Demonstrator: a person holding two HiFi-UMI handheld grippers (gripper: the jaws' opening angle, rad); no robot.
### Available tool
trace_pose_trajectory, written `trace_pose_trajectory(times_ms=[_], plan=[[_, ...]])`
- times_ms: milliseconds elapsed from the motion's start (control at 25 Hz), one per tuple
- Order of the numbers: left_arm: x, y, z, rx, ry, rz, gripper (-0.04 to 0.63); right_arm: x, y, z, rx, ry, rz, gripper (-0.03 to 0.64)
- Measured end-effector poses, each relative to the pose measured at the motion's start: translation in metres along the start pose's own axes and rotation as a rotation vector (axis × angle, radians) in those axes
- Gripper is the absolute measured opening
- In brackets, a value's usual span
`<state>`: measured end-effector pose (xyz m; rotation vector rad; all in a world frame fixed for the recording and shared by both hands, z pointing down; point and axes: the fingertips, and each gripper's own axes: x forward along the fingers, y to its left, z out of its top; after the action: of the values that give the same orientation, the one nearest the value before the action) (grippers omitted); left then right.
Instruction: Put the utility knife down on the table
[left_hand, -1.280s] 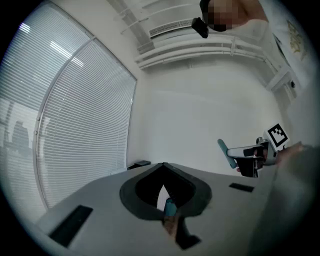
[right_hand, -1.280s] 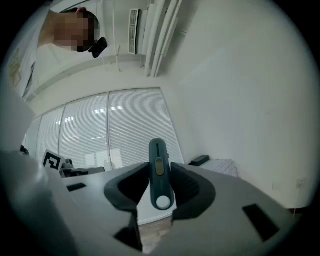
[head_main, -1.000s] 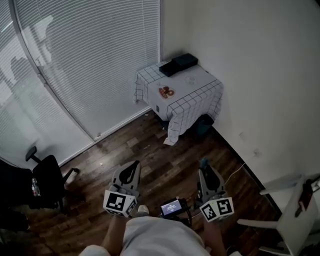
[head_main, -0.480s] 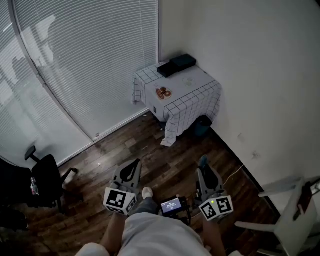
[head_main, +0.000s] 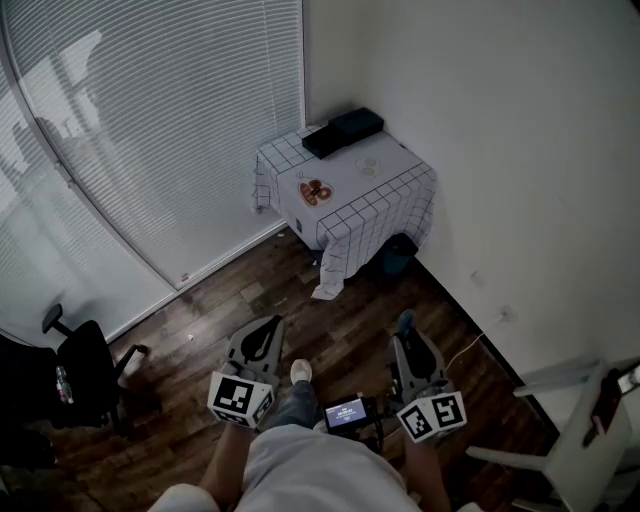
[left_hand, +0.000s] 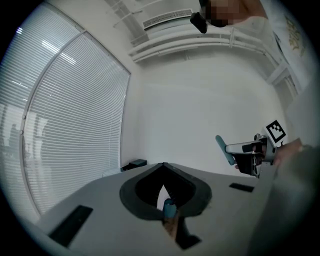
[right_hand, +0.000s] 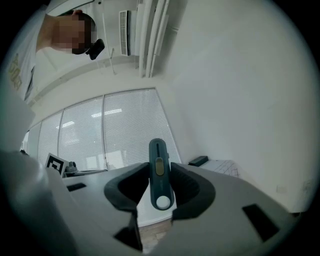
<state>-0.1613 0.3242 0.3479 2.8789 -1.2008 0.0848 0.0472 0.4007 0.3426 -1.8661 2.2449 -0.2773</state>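
My right claw (right_hand: 160, 167) clamped the utility knife (right_hand: 159, 186) upright, well apart from the table (head_main: 392, 185) in the corner. My left claw (left_hand: 162, 170) was closed on nothing. I judged it best to walk close, lower the knife flat onto bare cloth, then release.

White slatted blinds (head_main: 150, 130) cover the curved window above a dark wooden floor (head_main: 330, 310). A black office chair (head_main: 75, 365) stands at the left. Two black boxes (head_main: 342, 132) and a small plate (head_main: 313, 190) lie on a checked cloth (head_main: 385, 205); a white chair (head_main: 585, 445) stands at the right.
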Motion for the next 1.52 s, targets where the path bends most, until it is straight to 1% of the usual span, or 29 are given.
trace_pose_trajectory(times_ms=[240, 440, 600, 760, 920, 1120, 1280, 1400, 1520], plan=[[0.048, 0.022, -0.004, -0.006, 0.01, -0.02, 0.008, 0.041, -0.022, -0.002, 0.002, 0.015, -0.014, 0.14], [0.095, 0.051, -0.007, -0.016, 0.029, -0.036, 0.008, 0.087, -0.041, 0.0, 0.0, 0.022, -0.038, 0.14], [0.13, 0.069, -0.008, -0.008, 0.041, -0.064, 0.008, 0.123, -0.051, -0.001, 0.003, 0.03, -0.045, 0.14], [0.163, 0.094, -0.01, -0.017, 0.035, -0.078, 0.008, 0.164, -0.062, -0.005, 0.002, 0.035, -0.058, 0.14], [0.185, 0.114, -0.015, -0.027, 0.043, -0.095, 0.008, 0.198, -0.071, -0.016, 0.008, 0.053, -0.081, 0.14], [0.214, 0.15, -0.014, -0.05, 0.063, -0.096, 0.008, 0.242, -0.078, -0.017, -0.026, 0.053, -0.118, 0.14], [0.238, 0.171, -0.019, -0.031, 0.042, -0.111, 0.008, 0.261, -0.085, -0.019, -0.039, 0.063, -0.129, 0.14], [0.249, 0.179, -0.023, -0.046, 0.047, -0.113, 0.008, 0.266, -0.09, -0.023, -0.038, 0.081, -0.143, 0.14], [0.262, 0.187, -0.026, -0.044, 0.05, -0.106, 0.008, 0.278, -0.099, -0.022, -0.037, 0.085, -0.146, 0.14]])
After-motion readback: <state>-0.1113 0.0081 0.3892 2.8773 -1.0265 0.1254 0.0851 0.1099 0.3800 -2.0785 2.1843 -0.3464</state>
